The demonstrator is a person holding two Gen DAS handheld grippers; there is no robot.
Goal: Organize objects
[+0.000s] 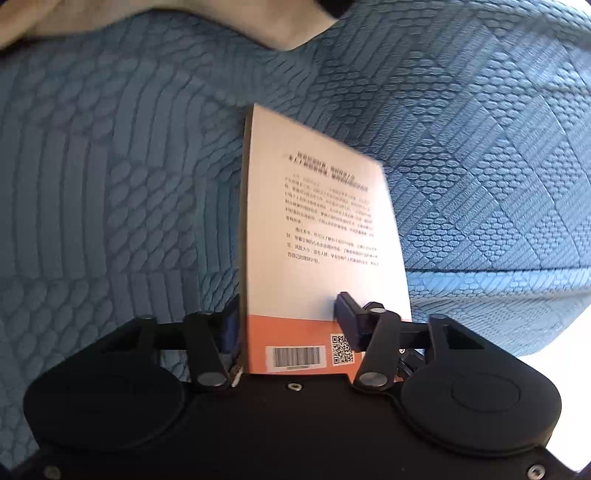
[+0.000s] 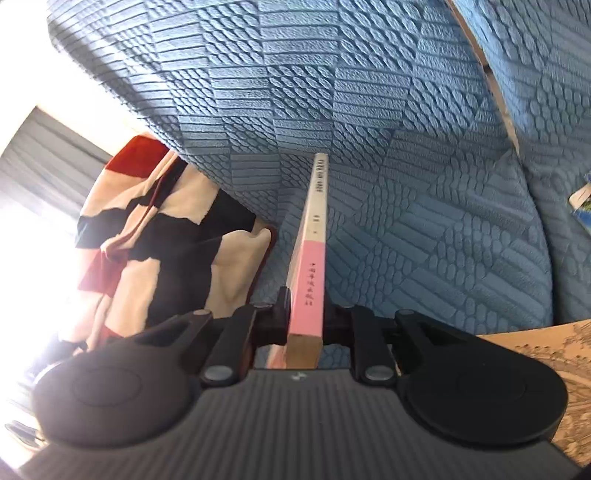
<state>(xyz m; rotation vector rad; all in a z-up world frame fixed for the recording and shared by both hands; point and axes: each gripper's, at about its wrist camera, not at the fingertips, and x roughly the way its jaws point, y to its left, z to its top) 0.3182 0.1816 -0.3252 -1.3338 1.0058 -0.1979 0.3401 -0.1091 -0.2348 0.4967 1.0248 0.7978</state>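
In the left wrist view a book [image 1: 317, 206] with a white back cover, an orange lower band, a barcode and a QR code stands tilted over the blue sofa. My left gripper [image 1: 290, 321] is shut on its near end. One pad sits against the spine edge and the other presses on the cover. In the right wrist view a second book [image 2: 316, 206] with a pink and cream spine points away from me, spine up. My right gripper [image 2: 306, 317] is shut on its pink end, with a pad on each cover.
Blue textured sofa cushions [image 2: 406, 129] fill both views. A red, black and cream cloth [image 2: 147, 229] lies at the sofa's left end. A brown printed sheet [image 2: 554, 350] sits at the lower right. A beige cloth [image 1: 277, 29] shows at the top.
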